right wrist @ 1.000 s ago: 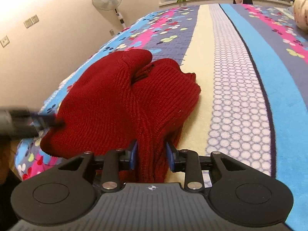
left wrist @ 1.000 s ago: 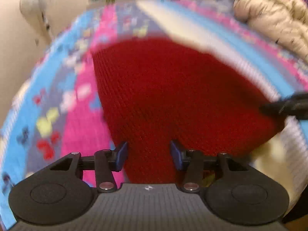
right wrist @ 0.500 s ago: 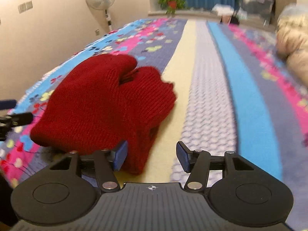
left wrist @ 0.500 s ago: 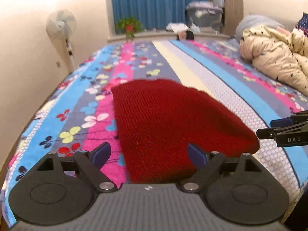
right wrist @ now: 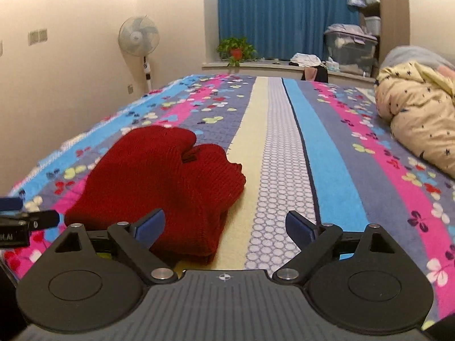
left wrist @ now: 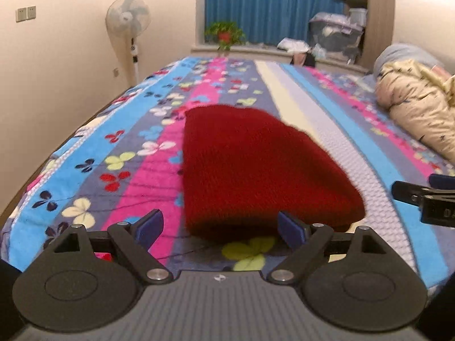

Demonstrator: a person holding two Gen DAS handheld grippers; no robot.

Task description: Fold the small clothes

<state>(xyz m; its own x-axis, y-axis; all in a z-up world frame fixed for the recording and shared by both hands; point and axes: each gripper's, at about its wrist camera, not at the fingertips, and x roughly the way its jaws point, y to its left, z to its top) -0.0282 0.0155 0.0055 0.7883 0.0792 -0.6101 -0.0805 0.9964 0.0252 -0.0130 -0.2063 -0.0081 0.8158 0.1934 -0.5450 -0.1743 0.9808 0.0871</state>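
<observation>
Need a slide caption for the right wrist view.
Folded red knit sweater on the striped floral bedspread, right gripper opening, nothing between its jaws.

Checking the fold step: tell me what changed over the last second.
Both tools let go of the red knitted garment: the left tool stands open and pulled back, the right tool is opening, nothing between them. The garment stays folded on the striped floral bedspread.

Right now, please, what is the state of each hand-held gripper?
Left hand-held gripper: open, holding nothing; the red knit garment lies free on the bed.
Right hand-held gripper: jaws opening, nothing gripped.
</observation>
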